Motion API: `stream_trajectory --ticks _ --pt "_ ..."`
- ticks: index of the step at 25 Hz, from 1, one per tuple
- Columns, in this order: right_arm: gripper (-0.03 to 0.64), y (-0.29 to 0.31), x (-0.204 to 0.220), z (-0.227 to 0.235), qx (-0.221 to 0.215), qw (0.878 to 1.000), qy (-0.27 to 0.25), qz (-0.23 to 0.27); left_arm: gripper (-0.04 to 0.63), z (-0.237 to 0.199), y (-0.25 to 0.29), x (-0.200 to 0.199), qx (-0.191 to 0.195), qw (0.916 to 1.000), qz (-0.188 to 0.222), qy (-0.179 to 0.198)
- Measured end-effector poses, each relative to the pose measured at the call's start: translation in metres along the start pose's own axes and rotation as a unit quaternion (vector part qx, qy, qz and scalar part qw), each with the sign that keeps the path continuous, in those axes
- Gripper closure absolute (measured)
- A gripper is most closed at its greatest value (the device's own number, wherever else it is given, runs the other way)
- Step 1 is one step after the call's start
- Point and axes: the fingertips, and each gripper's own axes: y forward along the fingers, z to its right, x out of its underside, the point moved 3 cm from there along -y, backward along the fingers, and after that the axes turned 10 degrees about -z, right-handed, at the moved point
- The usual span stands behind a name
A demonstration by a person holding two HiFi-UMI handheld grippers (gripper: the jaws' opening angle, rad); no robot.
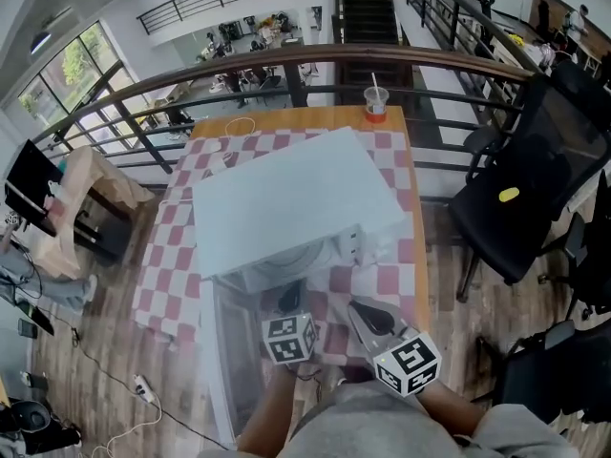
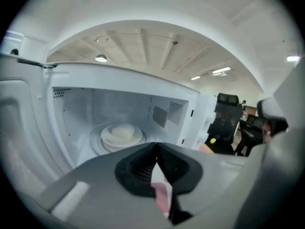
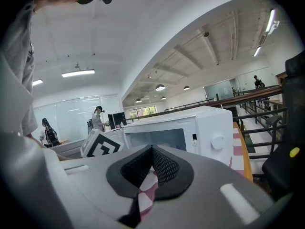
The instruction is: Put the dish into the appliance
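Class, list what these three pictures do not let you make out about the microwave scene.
Food on the plate: left gripper view, pale, blurred, too small to name.
Markings round the dial of the microwave: right gripper view, too small.
Contents of the cup: head view, too small.

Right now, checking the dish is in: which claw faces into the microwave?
The left claw: it looks into the microwave at the dish; the right claw sees its front.

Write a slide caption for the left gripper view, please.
Shut hand-held gripper before the open microwave, with the dish inside.
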Motion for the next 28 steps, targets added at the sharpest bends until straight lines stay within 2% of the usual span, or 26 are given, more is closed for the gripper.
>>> stream_trajectory --ticks 6,13,17,21,28 --pt "0.617 -0.029 0.016 -0.032 -0.018 1.0 -0.018 -0.008 0.586 0.039 -0.087 0.017 0.052 0.9951 0.062 -0.057" --pt "0.617 -0.057 0.03 -0.063 -0.041 0.999 -0.022 -0.009 0.586 0.074 -0.163 0.041 0.089 0.9889 0.094 -0.073" --pt "0.617 -0.066 0.032 -0.07 -0.047 0.999 -0.027 -0.004 0.586 0.079 -0.182 0.057 0.082 0.9908 0.088 -0.061" --pt "0.617 -0.079 0.032 -0.071 -0.049 0.998 -0.031 0.003 0.586 0.089 -0.201 0.053 0.083 0.9889 0.104 -0.066" --pt "0.617 -0.121 0.045 -0.062 -0.05 0.998 -0.028 0.006 0.586 0.134 -0.232 0.051 0.084 0.9889 0.11 -0.055"
